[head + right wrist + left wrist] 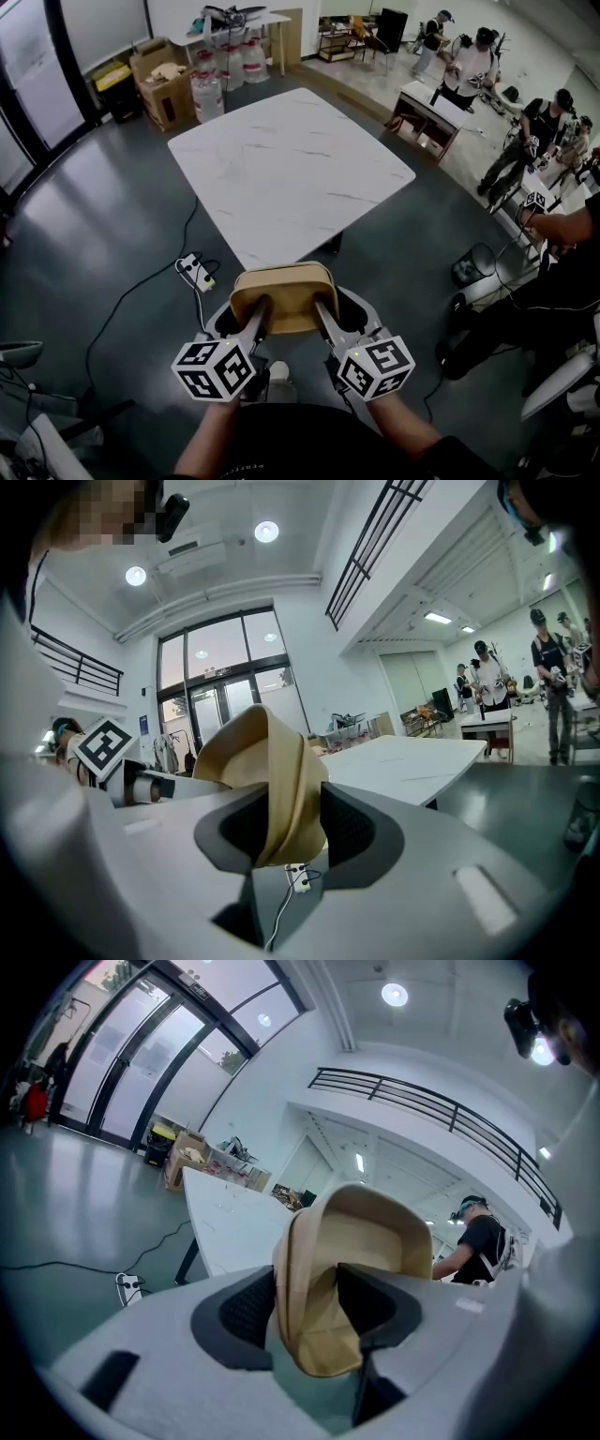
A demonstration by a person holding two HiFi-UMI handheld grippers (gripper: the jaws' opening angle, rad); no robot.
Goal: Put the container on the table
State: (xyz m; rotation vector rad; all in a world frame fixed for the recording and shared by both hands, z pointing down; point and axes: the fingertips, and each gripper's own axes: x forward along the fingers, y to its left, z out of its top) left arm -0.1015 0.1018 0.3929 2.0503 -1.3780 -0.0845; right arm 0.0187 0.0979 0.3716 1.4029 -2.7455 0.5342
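A tan container (284, 292) is held off the floor. The left gripper (257, 317) has its jaws clamped on the left wall, the right gripper (324, 317) on the right wall. The white desk (281, 169) lies just beyond the jaws.

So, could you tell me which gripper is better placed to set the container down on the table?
Neither clearly: the left gripper and right gripper each clamp the container by its near rim, and the table has its corner straight ahead between them. Probably both together.
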